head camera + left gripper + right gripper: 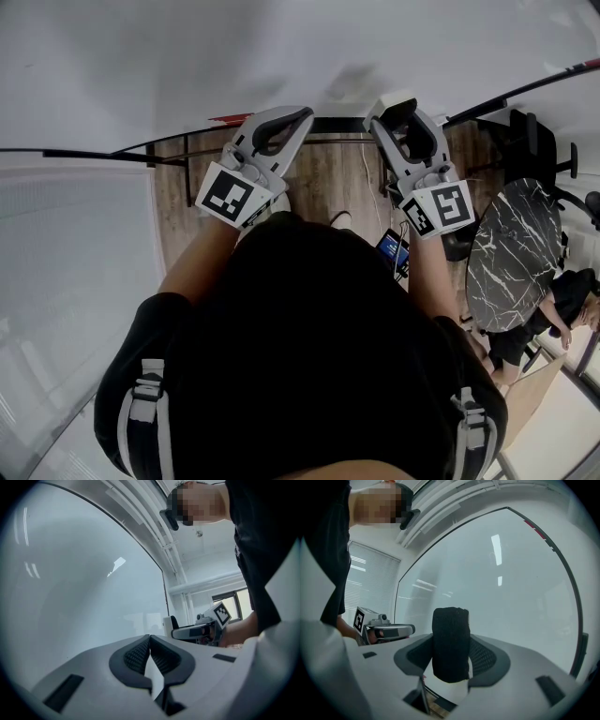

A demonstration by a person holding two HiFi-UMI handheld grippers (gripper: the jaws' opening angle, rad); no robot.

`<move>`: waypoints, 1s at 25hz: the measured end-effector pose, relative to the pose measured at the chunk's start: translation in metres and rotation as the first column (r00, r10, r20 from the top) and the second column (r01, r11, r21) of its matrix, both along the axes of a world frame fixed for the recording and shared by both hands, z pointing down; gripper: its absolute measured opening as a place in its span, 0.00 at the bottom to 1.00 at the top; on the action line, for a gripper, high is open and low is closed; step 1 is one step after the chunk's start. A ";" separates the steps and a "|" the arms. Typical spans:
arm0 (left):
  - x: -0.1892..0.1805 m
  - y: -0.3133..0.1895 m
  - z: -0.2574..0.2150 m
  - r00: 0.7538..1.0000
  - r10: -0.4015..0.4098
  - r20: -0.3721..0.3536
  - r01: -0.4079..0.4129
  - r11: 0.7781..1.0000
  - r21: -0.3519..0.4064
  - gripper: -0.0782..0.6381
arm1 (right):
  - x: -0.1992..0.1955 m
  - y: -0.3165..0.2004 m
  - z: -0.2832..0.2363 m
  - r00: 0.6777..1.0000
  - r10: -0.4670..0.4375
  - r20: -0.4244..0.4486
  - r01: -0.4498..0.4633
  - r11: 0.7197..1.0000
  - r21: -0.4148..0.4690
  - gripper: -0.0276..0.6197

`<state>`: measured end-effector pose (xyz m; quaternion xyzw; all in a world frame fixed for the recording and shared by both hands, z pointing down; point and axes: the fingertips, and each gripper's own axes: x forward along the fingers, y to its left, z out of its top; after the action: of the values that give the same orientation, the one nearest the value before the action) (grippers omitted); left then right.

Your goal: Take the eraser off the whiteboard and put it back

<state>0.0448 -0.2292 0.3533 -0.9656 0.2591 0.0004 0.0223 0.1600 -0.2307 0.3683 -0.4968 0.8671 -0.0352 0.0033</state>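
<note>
Now: eraser held at the whiteboard by the right gripper.
Whiteboard (281,56) fills the far side. Left gripper (150,639) sits at left, jaws together on nothing. Right gripper (398,108) is clamped on the eraser (450,644) by its two sides, near the board; contact with it cannot be told. Long axis upright, across the jaws; dark felt face turned back toward the gripper's camera, white body showing below. Probably light, with soft felt and a stiff body, so a mid-length side hold suits.

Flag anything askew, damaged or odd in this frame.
Nothing stands out. The eraser stands upright, clamped in the right hand-held gripper in front of the whiteboard, whose surface shows only light reflections. The left hand-held gripper is shut and empty.
</note>
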 end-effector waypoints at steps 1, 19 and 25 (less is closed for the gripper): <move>0.000 0.000 0.000 1.000 -0.001 0.000 0.001 1.000 0.000 0.11 | 0.000 0.000 0.000 1.000 0.000 0.000 0.000 1.000 0.000 0.39; 0.021 0.015 0.005 0.999 -0.047 -0.005 0.047 0.998 -0.031 0.11 | 0.011 0.008 0.005 0.998 -0.068 0.001 0.068 0.998 -0.006 0.39; 0.039 0.045 0.006 0.994 -0.109 0.005 0.110 0.992 -0.058 0.11 | 0.026 0.033 0.008 0.991 -0.128 0.043 0.128 0.992 -0.005 0.39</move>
<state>0.0841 -0.1846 0.3591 -0.9502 0.3115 -0.0094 -0.0057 0.1864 -0.1981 0.3759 -0.4394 0.8968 -0.0491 0.0174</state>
